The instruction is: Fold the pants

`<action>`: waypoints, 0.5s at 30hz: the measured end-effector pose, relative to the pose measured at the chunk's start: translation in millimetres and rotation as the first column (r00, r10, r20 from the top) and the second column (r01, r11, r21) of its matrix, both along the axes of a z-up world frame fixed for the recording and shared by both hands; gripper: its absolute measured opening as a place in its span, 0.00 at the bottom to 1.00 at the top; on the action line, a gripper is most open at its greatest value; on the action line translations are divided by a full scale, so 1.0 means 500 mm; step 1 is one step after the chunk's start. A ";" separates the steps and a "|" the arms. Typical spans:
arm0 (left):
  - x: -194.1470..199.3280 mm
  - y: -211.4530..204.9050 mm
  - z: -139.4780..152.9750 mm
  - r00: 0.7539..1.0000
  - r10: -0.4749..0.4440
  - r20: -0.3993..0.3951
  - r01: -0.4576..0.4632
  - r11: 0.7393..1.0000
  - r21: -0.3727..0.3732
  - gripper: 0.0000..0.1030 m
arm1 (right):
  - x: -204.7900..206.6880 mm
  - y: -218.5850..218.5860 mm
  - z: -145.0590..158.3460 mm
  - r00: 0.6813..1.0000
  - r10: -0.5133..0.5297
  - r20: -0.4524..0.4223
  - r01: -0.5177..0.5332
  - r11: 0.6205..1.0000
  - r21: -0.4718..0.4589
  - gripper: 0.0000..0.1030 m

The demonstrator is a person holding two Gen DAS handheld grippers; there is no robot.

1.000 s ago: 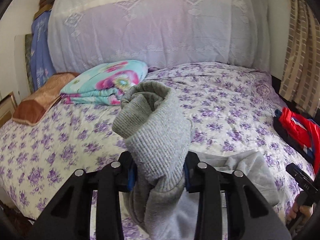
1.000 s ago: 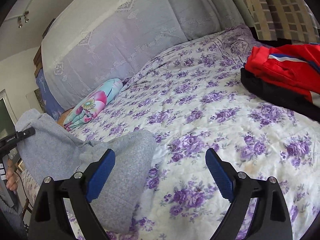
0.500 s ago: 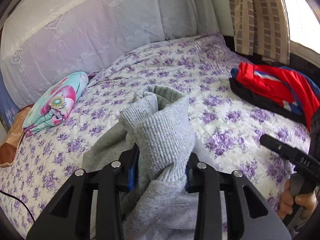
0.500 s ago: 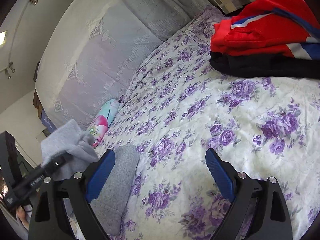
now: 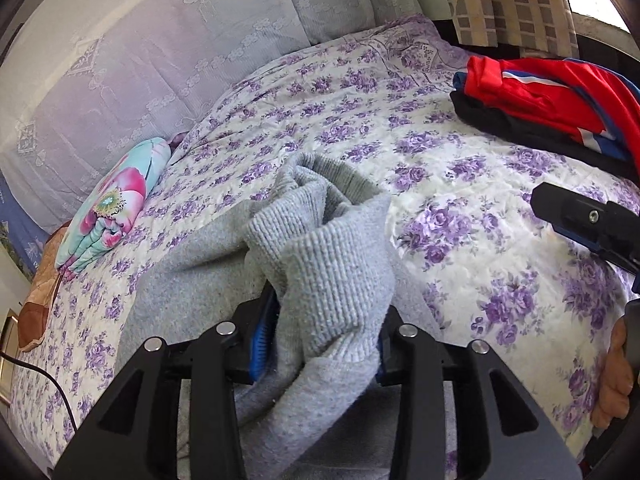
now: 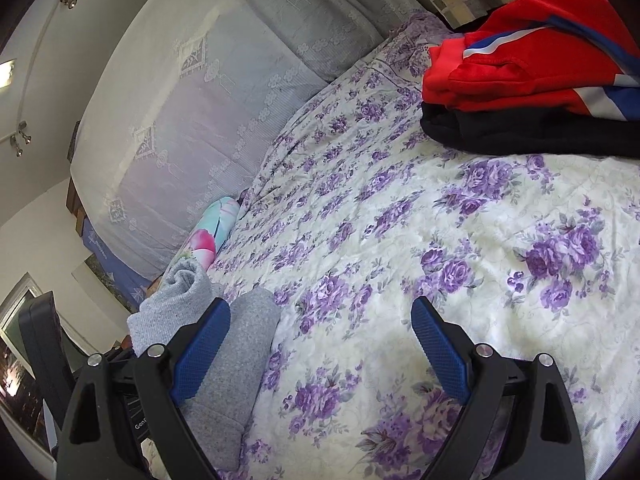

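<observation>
One grey pants [image 5: 332, 280], two grippers [image 5: 324, 344] [image 6: 320, 344]

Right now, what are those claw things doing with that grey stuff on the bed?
A person holds a claw in each hand and is folding grey pants on the flowery bed. The left claw is shut on a bunched ribbed end of the pants, lifting it above the rest, which lies on the bed. The right claw is open and holds nothing, hovering over bare bedspread beside the pants. A red jacket lies further back, untouched.

Gray pants [image 5: 332, 280] run below the frame edge — the red jacket [image 5: 560, 92] is cropped right.
</observation>
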State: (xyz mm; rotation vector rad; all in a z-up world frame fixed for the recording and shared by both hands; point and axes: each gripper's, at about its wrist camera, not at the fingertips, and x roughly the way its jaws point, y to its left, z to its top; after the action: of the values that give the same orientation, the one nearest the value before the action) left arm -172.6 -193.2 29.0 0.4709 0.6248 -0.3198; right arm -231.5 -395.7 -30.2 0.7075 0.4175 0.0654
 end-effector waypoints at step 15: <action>-0.019 0.053 0.054 0.997 -0.042 -0.059 0.032 0.987 -0.155 0.95 | 0.000 0.000 0.000 1.000 0.000 -0.005 0.000 1.000 -0.005 0.90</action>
State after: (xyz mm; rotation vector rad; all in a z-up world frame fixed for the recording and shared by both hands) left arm -182.0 -166.6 56.0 0.3258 0.6470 -0.4158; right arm -231.7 -395.6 -30.0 0.7032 0.4219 0.0626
